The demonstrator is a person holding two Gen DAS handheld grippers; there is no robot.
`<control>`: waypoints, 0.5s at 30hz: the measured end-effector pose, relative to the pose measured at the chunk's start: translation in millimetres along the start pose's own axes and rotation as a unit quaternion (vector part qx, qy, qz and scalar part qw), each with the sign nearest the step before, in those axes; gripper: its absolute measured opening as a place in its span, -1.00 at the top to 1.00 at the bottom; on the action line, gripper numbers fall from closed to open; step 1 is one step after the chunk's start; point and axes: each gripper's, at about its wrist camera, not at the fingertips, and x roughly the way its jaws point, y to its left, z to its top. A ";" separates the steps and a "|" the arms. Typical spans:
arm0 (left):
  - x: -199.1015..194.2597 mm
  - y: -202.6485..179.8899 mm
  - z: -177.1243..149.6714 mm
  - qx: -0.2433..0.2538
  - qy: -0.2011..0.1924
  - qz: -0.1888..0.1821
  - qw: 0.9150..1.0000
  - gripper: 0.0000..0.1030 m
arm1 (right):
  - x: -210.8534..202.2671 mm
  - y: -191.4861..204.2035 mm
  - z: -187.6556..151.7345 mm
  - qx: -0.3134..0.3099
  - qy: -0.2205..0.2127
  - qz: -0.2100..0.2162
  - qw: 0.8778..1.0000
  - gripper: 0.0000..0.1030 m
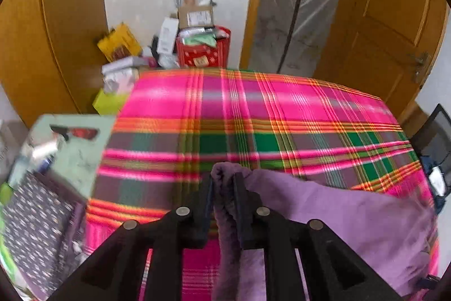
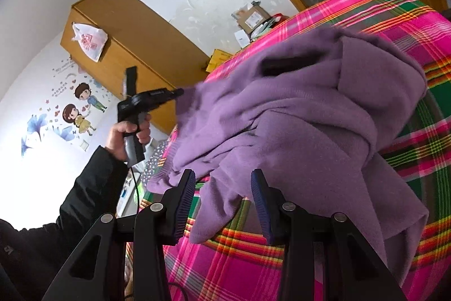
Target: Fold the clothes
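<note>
Left wrist view: left gripper (image 1: 224, 182) pinches the purple garment (image 1: 338, 219); right gripper (image 2: 222, 188) gapes empty; no legible writing.

Brightness: both views are well lit by soft, even daylight.
Light source: in the right wrist view the lower left of the frame is blown out to white, washing over the wall (image 2: 42, 75).
Glare: plastic sheeting (image 1: 307, 4) at the upper centre of the left wrist view carries pale sheen.
Shadows: faint, soft folds on the purple garment (image 2: 296, 114).
Blur: the left wrist view smears sideways, worst on the plaid cloth (image 1: 253, 109) and the boxes (image 1: 180, 38) at upper centre; the purple edge at mid-left of the right wrist view is smeared too.
Distortion: fisheye bends the wooden door (image 1: 389, 19); corners are black.
</note>
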 end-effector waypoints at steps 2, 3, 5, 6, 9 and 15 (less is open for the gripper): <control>-6.1 1.2 -10.3 0.001 -0.004 -0.005 1.000 0.72 | 0.9 1.0 0.8 0.000 0.001 -0.001 1.000 0.17; -10.4 2.2 -15.6 -0.001 -0.003 -0.010 1.000 0.71 | 1.6 1.0 1.6 0.000 0.002 -0.002 1.000 0.17; -25.0 0.6 -29.6 -0.004 -0.005 -0.024 1.000 0.62 | 3.0 3.0 2.0 -0.001 0.003 -0.004 1.000 0.17; -33.5 -0.8 -37.3 -0.005 -0.007 -0.031 0.999 0.56 | 3.4 4.7 1.6 -0.003 0.004 -0.004 1.000 0.17; -62.7 1.0 -68.0 -0.020 -0.012 -0.053 0.998 0.51 | 4.8 10.3 0.2 -0.006 0.006 0.001 1.000 0.17; -106.6 11.2 -142.8 -0.085 -0.011 -0.089 0.992 0.36 | 9.2 21.0 -3.9 -0.011 0.014 0.008 1.000 0.17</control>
